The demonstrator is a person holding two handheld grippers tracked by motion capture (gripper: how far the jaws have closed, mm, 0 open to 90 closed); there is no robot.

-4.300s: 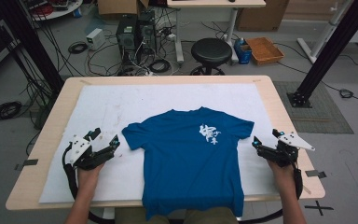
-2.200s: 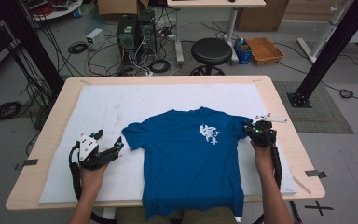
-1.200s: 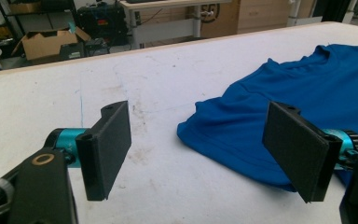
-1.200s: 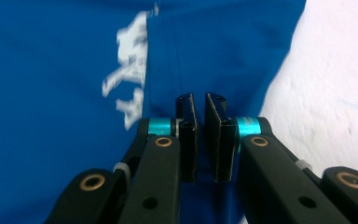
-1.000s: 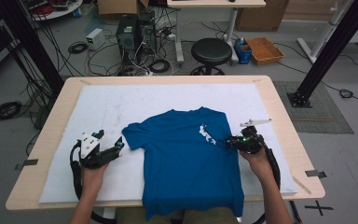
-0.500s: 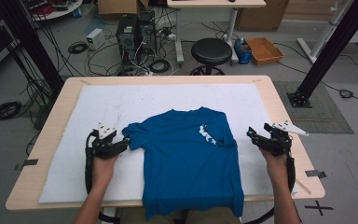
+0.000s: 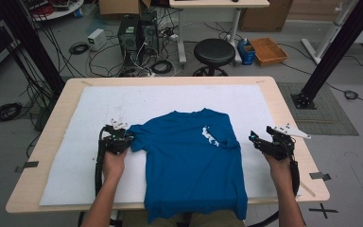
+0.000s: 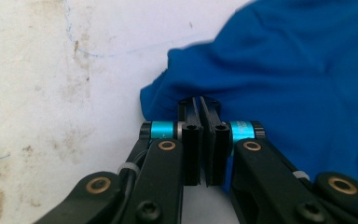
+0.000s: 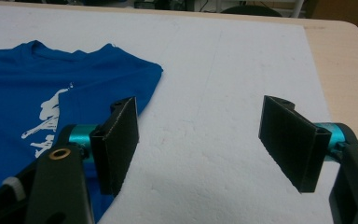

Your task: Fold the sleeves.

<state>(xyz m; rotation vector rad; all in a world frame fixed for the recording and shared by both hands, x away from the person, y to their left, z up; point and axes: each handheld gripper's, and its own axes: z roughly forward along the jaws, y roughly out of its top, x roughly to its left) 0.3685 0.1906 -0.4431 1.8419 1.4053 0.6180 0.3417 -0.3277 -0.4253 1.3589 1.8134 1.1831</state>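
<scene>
A blue T-shirt (image 7: 189,165) with a white print lies flat on the white mat (image 7: 170,97), its hem hanging over the table's front edge. My left gripper (image 7: 124,137) is at the shirt's left sleeve (image 8: 168,93). Its jaws have just been closing and now stand shut on the sleeve's edge (image 8: 199,105). The shirt's right sleeve lies folded inward. To the right of the shirt (image 9: 28,93), my right gripper (image 7: 260,135) hovers over bare mat. Its jaws have just been opening and stand wide apart with nothing between them (image 9: 199,107).
The wooden table (image 7: 288,113) shows bare margins around the mat. Beyond its far edge are a black stool (image 7: 214,49), computer cases (image 7: 137,30), cables and a cardboard tray (image 7: 268,49) on the floor. A black frame post (image 7: 331,52) stands at the right.
My left gripper slid right to the left sleeve and shut on it. My right gripper let go of the folded right sleeve, opened and drew away to the right.
</scene>
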